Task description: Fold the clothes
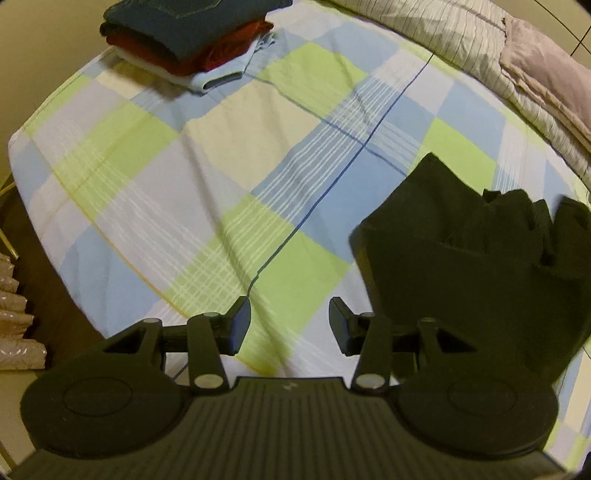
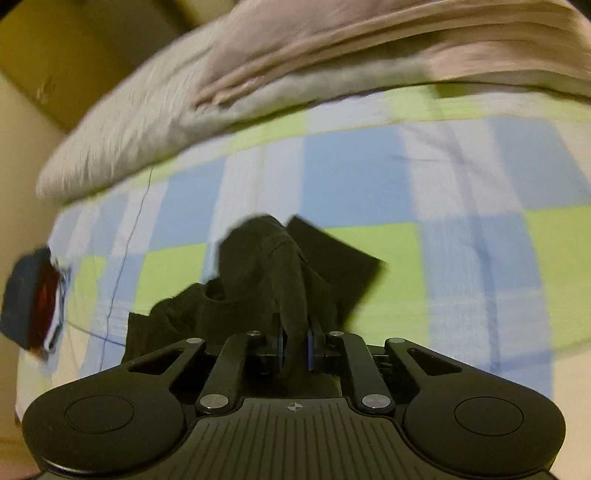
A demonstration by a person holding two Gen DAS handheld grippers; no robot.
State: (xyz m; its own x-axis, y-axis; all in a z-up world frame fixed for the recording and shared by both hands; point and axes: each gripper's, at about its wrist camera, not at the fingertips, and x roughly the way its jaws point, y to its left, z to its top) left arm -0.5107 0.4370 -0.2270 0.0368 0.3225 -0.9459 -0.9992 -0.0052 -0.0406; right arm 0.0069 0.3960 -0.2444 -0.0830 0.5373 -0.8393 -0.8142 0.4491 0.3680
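Observation:
A black garment (image 1: 472, 254) lies bunched at the right of the checked bedsheet (image 1: 229, 155) in the left wrist view. My left gripper (image 1: 290, 325) is open just left of the garment, nothing between its fingers. In the right wrist view the same black garment (image 2: 266, 273) rises in a fold from the bed, and my right gripper (image 2: 294, 349) is shut on that fold. The rest of the cloth spreads left and right below the pinch.
A stack of folded clothes (image 1: 184, 40), dark blue over red over pale blue, sits at the bed's far left corner, also visible as the stack (image 2: 33, 306). A striped duvet (image 1: 443, 33) and a mauve pillow (image 1: 546, 70) lie along the far right. The bed edge (image 1: 40, 221) drops at left.

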